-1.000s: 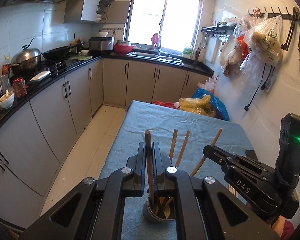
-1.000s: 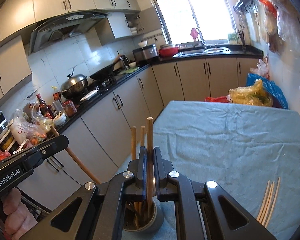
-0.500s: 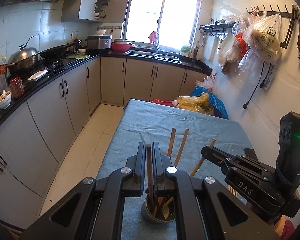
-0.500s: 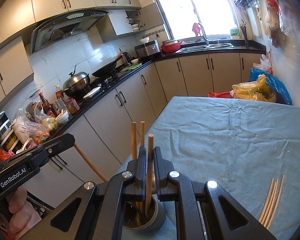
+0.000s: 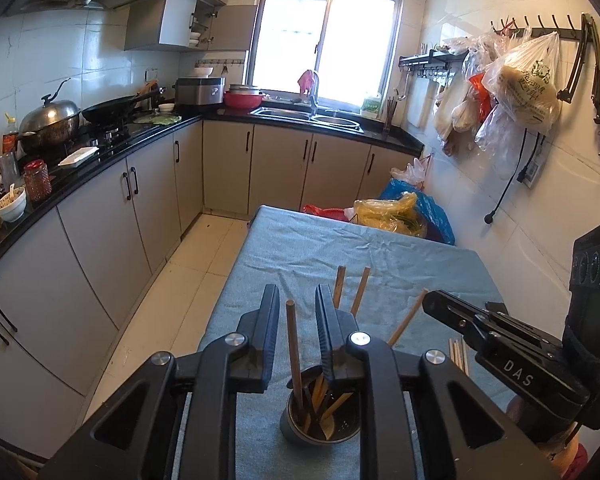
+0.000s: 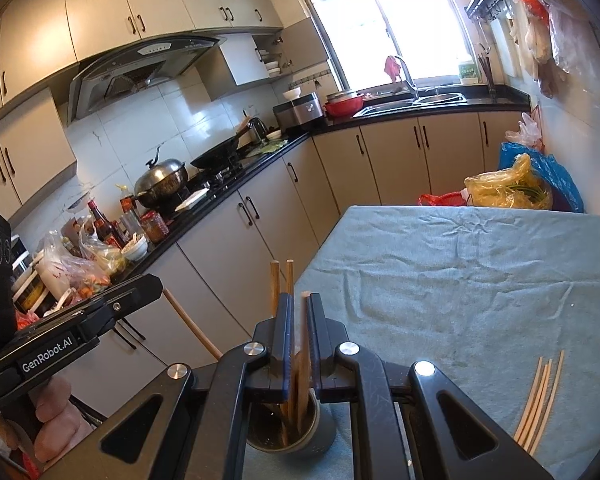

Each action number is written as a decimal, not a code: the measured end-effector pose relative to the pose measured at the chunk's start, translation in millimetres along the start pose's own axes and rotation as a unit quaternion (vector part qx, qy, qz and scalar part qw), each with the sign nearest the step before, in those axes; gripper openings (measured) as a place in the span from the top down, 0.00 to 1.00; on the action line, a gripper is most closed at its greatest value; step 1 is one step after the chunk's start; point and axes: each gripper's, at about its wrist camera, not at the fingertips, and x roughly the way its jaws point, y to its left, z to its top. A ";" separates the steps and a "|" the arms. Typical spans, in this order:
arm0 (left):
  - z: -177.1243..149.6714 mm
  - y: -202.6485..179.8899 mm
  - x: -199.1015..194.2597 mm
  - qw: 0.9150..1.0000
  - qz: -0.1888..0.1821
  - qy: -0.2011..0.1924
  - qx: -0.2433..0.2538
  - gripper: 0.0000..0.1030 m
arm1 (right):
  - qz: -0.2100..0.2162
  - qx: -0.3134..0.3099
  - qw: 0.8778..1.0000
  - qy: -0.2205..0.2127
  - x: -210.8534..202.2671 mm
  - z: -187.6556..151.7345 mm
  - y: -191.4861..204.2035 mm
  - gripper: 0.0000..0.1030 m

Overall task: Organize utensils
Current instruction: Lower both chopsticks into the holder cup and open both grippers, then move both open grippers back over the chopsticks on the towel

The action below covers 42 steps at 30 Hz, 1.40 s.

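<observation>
A wrinkled blue-grey cloth covers the table (image 5: 340, 248). Near its left edge stands a round, dark metal cup (image 5: 320, 420) holding wooden chopsticks. The right gripper (image 6: 298, 320), black plastic and lettered "DAS" on its side in the left view, pinches one brown chopstick (image 6: 303, 344) upright over the cup. The left gripper (image 5: 296, 312), marked "GenRobot.AI", has just been opening; its jaws stand apart around a dark round stick (image 5: 293, 352), not touching it. Four pale, thin sticks (image 6: 540, 400) lie by the right edge.
</observation>
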 end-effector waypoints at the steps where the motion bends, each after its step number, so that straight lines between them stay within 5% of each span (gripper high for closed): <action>1: 0.3 -0.4 -1.6 1.000 0.002 -0.002 0.000 0.83 | 0.003 0.002 1.000 -0.001 -2.5 0.8 -0.7 0.92; 22: -13.0 -65.1 -38.5 0.997 -0.030 -0.032 0.062 0.73 | -0.007 0.055 0.998 -0.037 -63.7 -8.3 -46.7 0.83; 42: -67.0 -163.2 17.2 0.986 -0.089 0.063 0.129 0.71 | -0.098 0.171 0.980 -0.028 -113.3 -72.3 -186.3 0.83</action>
